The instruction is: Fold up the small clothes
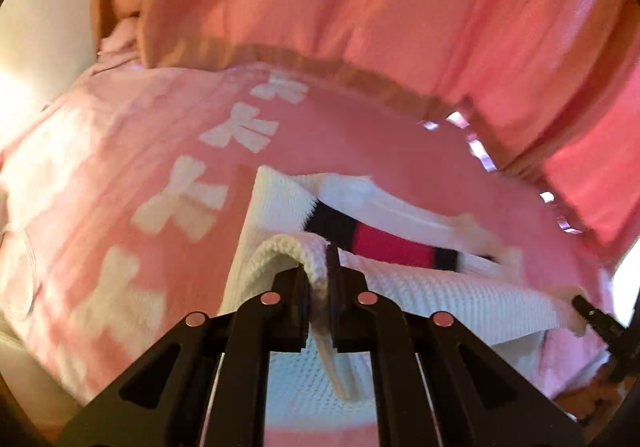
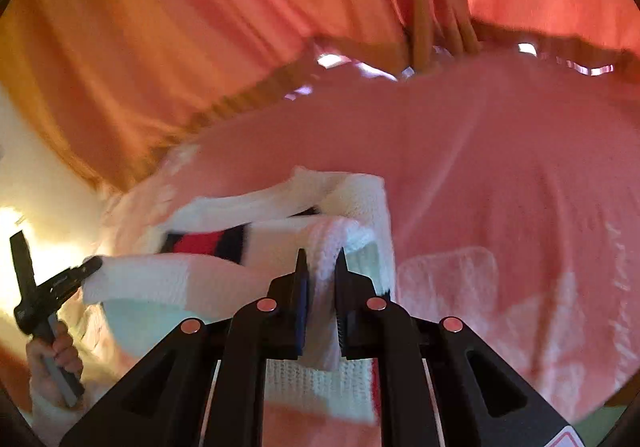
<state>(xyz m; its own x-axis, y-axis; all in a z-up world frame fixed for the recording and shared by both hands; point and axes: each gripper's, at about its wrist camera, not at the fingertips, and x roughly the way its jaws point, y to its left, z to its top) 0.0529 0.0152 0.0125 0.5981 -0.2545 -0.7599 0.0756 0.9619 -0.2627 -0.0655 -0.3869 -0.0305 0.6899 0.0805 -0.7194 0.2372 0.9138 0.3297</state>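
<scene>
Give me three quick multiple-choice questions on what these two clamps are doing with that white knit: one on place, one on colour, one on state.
1. What lies under the white knit?
A. a pink cloth with white bows
B. a wooden floor
C. a steel sink

2. What colours is the knit's stripe?
A. green and yellow
B. dark with a red middle
C. plain grey

3. How are the two grippers?
A. both open, clear of the knit
B. one shut, one open
C. both shut on the knit

Answers:
1 A: the pink cloth spreads beneath it.
2 B: red sits between dark bands.
3 C: the left gripper and right gripper each pinch a fold of it.
</scene>
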